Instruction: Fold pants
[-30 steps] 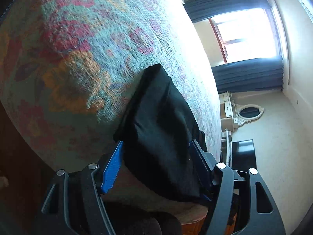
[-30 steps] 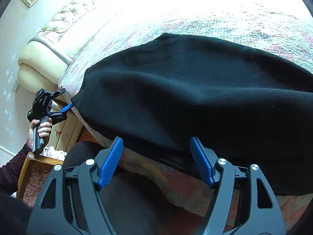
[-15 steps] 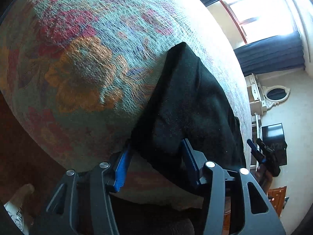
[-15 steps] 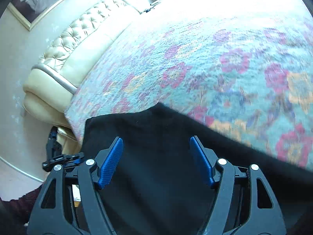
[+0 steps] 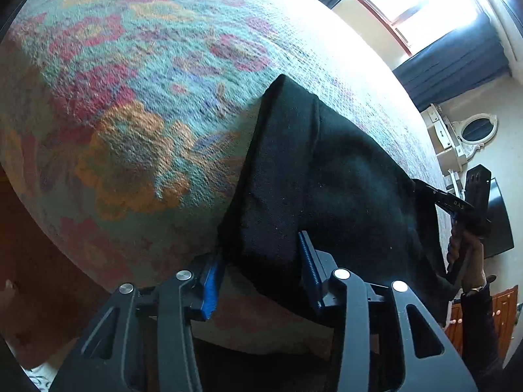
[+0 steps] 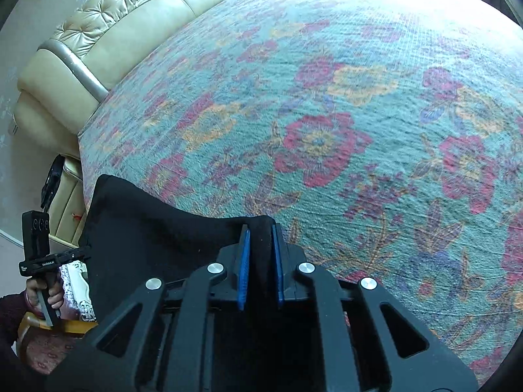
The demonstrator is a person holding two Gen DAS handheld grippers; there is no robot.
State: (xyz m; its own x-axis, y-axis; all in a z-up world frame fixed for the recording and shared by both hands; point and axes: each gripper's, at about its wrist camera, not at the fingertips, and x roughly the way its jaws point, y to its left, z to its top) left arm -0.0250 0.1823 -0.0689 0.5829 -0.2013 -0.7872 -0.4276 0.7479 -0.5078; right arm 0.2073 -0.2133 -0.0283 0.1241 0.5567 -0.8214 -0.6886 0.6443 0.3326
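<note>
The black pants [image 5: 343, 179] lie folded along the near edge of a floral bedspread [image 5: 147, 81]. My left gripper [image 5: 260, 246] straddles their left corner. Its jaws are closing with the cloth between them, and the pads do not visibly press on it. In the right wrist view the pants [image 6: 157, 238] stretch away to the left. My right gripper [image 6: 260, 227] is shut on their right corner, with black cloth pinched between the blue pads. Each gripper also shows in the other's view, held by a hand [image 5: 464, 248] [image 6: 45, 294].
The bedspread [image 6: 327, 114] runs far beyond the pants. A cream tufted headboard [image 6: 108, 16] closes the bed's left end, with a nightstand [image 6: 68, 196] beside it. A bright window [image 5: 425, 0], dark curtains [image 5: 451, 65], a white mirrored dresser [image 5: 477, 127] and a dark screen [image 5: 500, 222] line the right.
My right gripper slid right along the pants to their corner and shut on it. My left jaws narrowed around the left corner while that wrist rolled.
</note>
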